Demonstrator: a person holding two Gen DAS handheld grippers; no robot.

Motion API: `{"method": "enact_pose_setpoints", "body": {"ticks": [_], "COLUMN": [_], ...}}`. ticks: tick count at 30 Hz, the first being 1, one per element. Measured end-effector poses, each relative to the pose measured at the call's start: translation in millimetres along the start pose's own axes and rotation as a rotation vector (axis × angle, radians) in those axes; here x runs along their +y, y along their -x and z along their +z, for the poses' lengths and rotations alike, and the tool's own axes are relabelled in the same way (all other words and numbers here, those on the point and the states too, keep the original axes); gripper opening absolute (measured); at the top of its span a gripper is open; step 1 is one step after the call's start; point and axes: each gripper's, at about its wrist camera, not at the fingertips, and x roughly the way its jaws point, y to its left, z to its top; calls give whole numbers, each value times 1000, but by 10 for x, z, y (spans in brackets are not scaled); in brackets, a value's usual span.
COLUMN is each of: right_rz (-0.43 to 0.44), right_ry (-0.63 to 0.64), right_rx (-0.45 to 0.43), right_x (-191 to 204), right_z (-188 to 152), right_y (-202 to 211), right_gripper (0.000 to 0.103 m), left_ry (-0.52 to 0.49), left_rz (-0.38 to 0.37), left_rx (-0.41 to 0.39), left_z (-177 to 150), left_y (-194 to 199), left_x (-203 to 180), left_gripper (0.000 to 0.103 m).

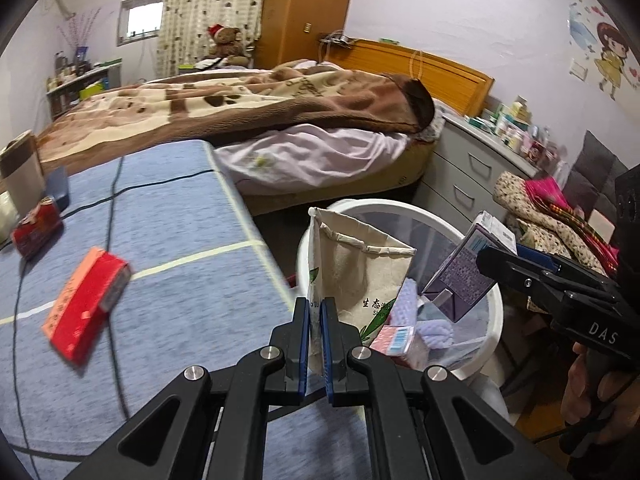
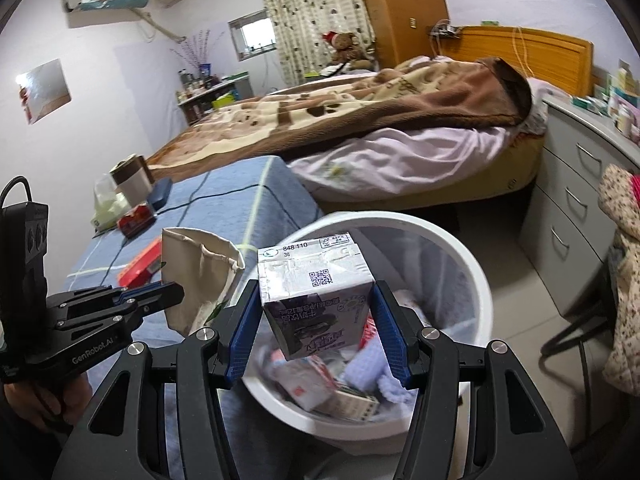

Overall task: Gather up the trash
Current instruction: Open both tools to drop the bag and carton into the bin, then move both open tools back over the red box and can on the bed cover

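On my left wrist view, a red box point(image 1: 86, 306) lies at the left of the frame on the blue cloth point(image 1: 180, 280), with a red can point(image 1: 36, 230) near the far left edge. At bottom centre my left gripper point(image 1: 315, 342) is clenched on the edge of a beige bag point(image 1: 356, 276), which hangs over the rim of the white bin point(image 1: 490, 322). Right of it, the purple carton point(image 1: 466, 276) sits above the bin, pinched by my right gripper point(image 1: 494, 258).

On my right wrist view, the left gripper point(image 2: 176, 290) comes in from the lower left, touching the bag point(image 2: 196, 276). At centre, my right gripper point(image 2: 318, 320) grasps the carton point(image 2: 316, 300) between both blue pads point(image 2: 388, 332), directly over the bin point(image 2: 476, 280), where boxes and a pale blue cloth point(image 2: 384, 376) already lie.
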Motion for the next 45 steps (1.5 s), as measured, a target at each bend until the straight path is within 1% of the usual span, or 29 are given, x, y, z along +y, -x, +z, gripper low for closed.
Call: {"method": "enact_pose_setpoints", "body": {"ticks": [6,15,19,20,21,23,25,32,45], "right_rz": [-24,-54,-64,-65,-66,-68,-68,-52,-5], "right_ry": [-21,-55,-57,-58,-59,-60,-60,-46,9], "right_rx": [27,71,73,72,69,63,60,53,27], "right_x": [-121,-281,-301,-307,-310,-309,-305,-209,88], "right_z": [-45,-95,-105,-104,-101,-97,-93,-86,-53], "right_y": [-30,-91,-91,-92,-86,-67,-57,3,142], "right_gripper": [57,57,58,59,60,62,62,62,62], "left_ry": [-24,-43,-37,-37,-37,-33,-26,-5,19], "left_rz": [-34,-74,-88,-90,-94,-98,-100,-66,-15], "left_rx": [23,46,56,55,50,42,34,20,-39], "left_z": [59,80,76,74,74,79,87,84,-7], "left_y": [-198,-402,-446,-446,-439,-422,-395,-269,169], "left_x": [-188,-303,-295,-301,-297,-289,-272,-177,16], "left_gripper": [6,6,8,11,13,26,29,30,30]}}
